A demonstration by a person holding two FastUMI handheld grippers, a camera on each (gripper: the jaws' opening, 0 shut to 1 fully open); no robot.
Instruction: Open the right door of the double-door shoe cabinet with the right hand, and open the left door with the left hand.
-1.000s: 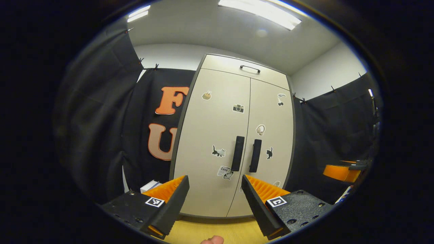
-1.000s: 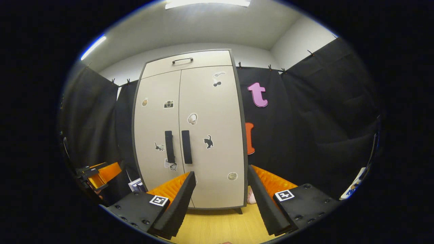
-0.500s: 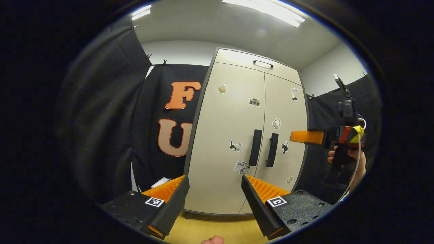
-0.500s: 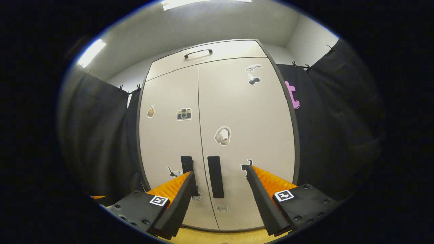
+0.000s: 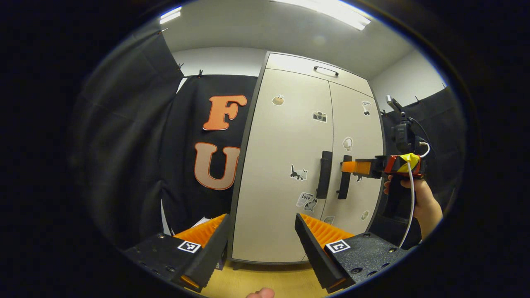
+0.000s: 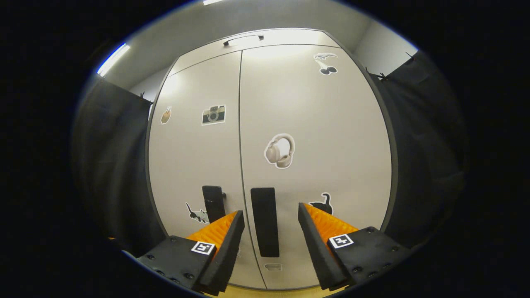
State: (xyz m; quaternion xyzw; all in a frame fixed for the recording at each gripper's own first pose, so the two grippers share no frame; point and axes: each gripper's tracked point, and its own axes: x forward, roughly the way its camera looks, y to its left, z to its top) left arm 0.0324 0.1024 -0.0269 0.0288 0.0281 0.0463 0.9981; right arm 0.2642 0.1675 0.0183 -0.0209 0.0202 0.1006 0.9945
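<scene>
The beige shoe cabinet (image 5: 285, 136) has both doors closed, its two black upright handles side by side at the middle seam. In the right gripper view, my right gripper (image 6: 271, 215) stands open with the right door's handle (image 6: 265, 221) between its fingers, not touching it. The left door's handle (image 6: 213, 203) is just to its left. In the left gripper view, my left gripper (image 5: 261, 221) is open and well back from the cabinet, below and left of the left door's handle (image 5: 325, 180). There the right gripper (image 5: 352, 167), held by a hand (image 5: 418, 198), reaches the right handle (image 5: 344, 177).
Black cloth walls flank the cabinet on both sides. A top compartment with a small handle (image 5: 326, 71) sits above the doors. The wooden floor (image 5: 265, 281) runs up to the cabinet's base. Small stickers dot both doors.
My right gripper has moved in close, and the right handle now sits between its fingers. The left gripper view has swung left a little, with that gripper staying back.
</scene>
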